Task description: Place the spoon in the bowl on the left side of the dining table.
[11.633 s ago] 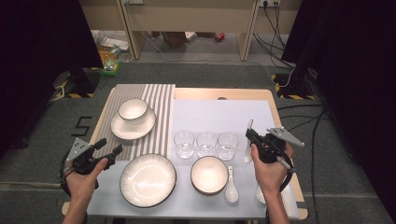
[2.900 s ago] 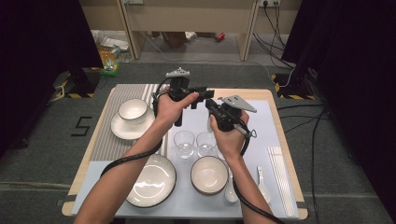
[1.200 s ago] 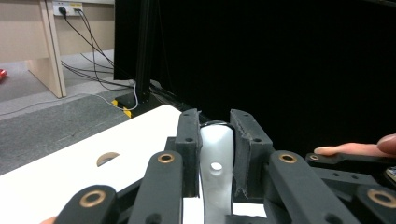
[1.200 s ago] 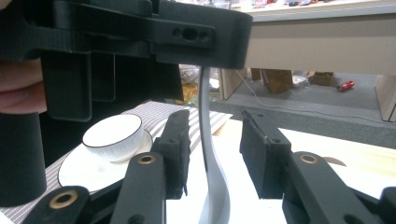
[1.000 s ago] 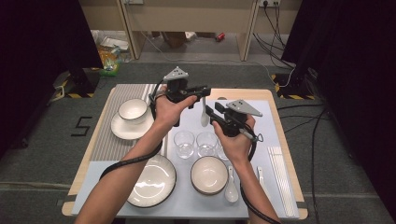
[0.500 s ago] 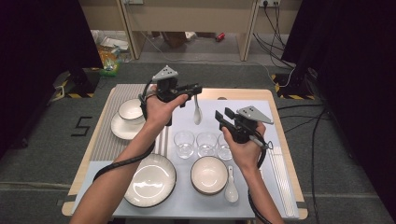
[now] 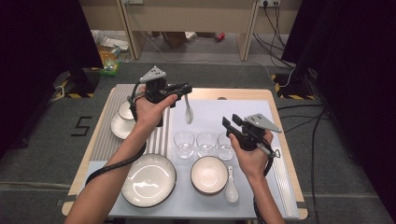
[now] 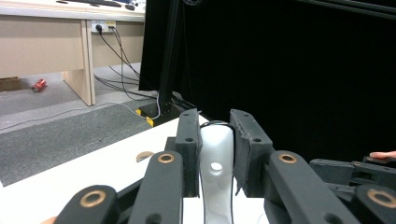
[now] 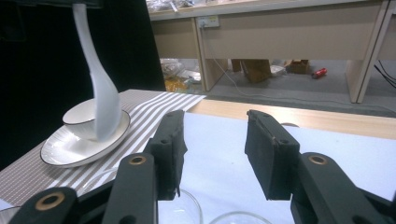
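Now, my left gripper (image 7: 183, 88) clamped on white spoon (image 7: 188, 113), long axis vertical, bowl toward six o'clock; right gripper (image 7: 232, 127) agape, empty.

we hold our left gripper (image 7: 183, 88) raised and level, jaws clamped, forearm stretched forward; our right gripper (image 7: 232, 125) sits nearer us, seemingly tilted up, jaws apart, having just been opening.
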`<state>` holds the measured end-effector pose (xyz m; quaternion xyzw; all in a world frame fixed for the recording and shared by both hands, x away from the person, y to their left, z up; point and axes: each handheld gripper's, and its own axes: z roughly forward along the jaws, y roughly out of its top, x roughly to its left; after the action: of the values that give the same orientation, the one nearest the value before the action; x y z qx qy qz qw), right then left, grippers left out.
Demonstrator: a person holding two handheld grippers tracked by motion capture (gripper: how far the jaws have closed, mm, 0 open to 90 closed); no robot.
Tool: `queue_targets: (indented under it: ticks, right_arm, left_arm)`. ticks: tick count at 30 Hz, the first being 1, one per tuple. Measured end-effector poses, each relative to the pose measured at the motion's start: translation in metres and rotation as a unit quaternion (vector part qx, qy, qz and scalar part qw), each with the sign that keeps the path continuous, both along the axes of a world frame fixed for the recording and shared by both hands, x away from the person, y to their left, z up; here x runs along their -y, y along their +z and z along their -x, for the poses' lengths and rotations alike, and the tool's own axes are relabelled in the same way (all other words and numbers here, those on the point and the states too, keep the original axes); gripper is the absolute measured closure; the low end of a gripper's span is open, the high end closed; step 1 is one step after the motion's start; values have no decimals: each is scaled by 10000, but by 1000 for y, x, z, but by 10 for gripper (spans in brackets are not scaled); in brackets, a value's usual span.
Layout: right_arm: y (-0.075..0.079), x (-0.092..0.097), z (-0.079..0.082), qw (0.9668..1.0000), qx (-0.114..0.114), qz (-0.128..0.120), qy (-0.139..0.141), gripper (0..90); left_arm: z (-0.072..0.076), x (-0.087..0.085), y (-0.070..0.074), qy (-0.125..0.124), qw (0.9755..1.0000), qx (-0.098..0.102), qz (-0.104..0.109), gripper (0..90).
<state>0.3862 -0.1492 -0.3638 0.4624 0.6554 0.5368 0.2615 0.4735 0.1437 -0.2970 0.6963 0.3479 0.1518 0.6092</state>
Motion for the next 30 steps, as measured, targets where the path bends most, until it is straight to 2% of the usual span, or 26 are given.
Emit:
queue_targets:
  ticks: [3,12,14,30]
  right_arm:
    - [-4,4,3,9999,-78,-62,-49,571]
    - [-9,12,10,9997,-115,-141,-155,568]
    - [-10,14,11,9998,-69,-107,-168,567]
    - [-20,21,20,9993,-184,-150,-282,564]
  left_arm:
    - [1,-5,-1,60,10000,13,0,731]
    - [3,-19,-1,169,9999,35,8,731]
    - [4,-22,-2,194,9998,35,10,731]
    - [6,-43,-7,374,9993,36,-33,731]
